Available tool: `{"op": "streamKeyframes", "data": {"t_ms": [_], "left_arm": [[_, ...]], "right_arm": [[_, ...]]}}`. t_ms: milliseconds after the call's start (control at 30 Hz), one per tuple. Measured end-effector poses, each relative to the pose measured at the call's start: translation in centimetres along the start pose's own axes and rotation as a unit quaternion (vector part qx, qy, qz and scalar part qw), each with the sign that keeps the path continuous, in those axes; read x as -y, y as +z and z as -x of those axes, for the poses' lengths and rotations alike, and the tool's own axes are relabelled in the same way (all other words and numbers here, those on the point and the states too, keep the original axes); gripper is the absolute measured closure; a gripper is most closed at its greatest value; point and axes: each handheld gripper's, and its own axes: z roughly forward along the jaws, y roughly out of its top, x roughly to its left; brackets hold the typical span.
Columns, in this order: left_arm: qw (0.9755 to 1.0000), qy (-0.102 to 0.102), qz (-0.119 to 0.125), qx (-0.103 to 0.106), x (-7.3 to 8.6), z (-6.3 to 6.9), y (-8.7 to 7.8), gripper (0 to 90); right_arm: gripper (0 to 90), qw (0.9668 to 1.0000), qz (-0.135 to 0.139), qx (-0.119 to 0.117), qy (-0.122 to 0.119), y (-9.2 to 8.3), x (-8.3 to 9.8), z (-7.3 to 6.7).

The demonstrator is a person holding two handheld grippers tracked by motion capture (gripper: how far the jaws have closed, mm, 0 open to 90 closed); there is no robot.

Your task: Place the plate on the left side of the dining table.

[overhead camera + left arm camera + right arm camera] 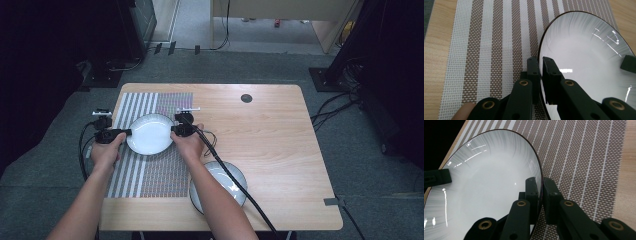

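Both grippers are clamped on the white plate from opposite sides, the left gripper pinching its rim on the person's left and the right gripper pinching the far edge, so it sits between them over the striped placemat. With thin holds on a glossy rim, uneven lifting could let it slip or tilt and drop. A second plate lies near the front table edge, under the right forearm.

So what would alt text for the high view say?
A person holds a white plate by opposite rims with the left hand-held gripper and right hand-held gripper, over a striped placemat on a wooden table; a second plate sits nearby.
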Motion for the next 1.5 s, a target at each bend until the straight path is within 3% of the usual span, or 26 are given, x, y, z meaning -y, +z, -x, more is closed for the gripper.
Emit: {"op": "streamKeyframes", "data": {"t_ms": [733,900,1100,1167,1233,1333,1400,1433,1500], "left_arm": [[1.0,0.001,-0.003,0.004,-0.1,-0.1,0.0,85.6],[0.9999,0.013,-0.002,-0.003,0.0,0.1,0.1,84.5],[0.9999,0.005,0.01,0.013,0.2,-0.2,-0.1,75.7],[0.9992,-0.001,0.024,0.033,0.1,-0.4,-0.8,69.6],[0.9988,-0.002,0.031,0.038,0.1,-0.4,-1.1,67.3],[0.9968,0.01,0.053,0.06,-0.1,-0.1,-2.2,58.5],[0.9961,0.013,0.058,0.065,-0.1,0.0,-2.5,56.7],[0.9958,0.017,0.062,0.066,-0.1,0.1,-2.9,48.6],[0.9957,0.025,0.065,0.061,0.0,0.3,-3.4,45.1]], "right_arm": [[82.0,1.0,0.003,0.002,-0.006,0.1,0.3,-0.1],[79.6,1.0,-0.002,-0.002,-0.007,0.2,0.3,-0.1],[72.0,0.9995,0.014,-0.004,-0.029,0.3,0.6,-0.2],[65.2,0.999,0.027,-0.011,-0.034,0.0,0.5,-0.1],[63.2,0.9988,0.03,-0.016,-0.035,-0.1,0.4,-0.1],[58.4,0.9971,0.047,-0.034,-0.05,-0.9,-0.1,-0.2],[57.5,0.9966,0.05,-0.039,-0.053,-1.2,-0.2,-0.2],[55.0,0.9955,0.054,-0.048,-0.061,-2.0,-0.4,-0.3],[50.5,0.9947,0.053,-0.051,-0.072,-2.6,-0.6,-0.4]]}}
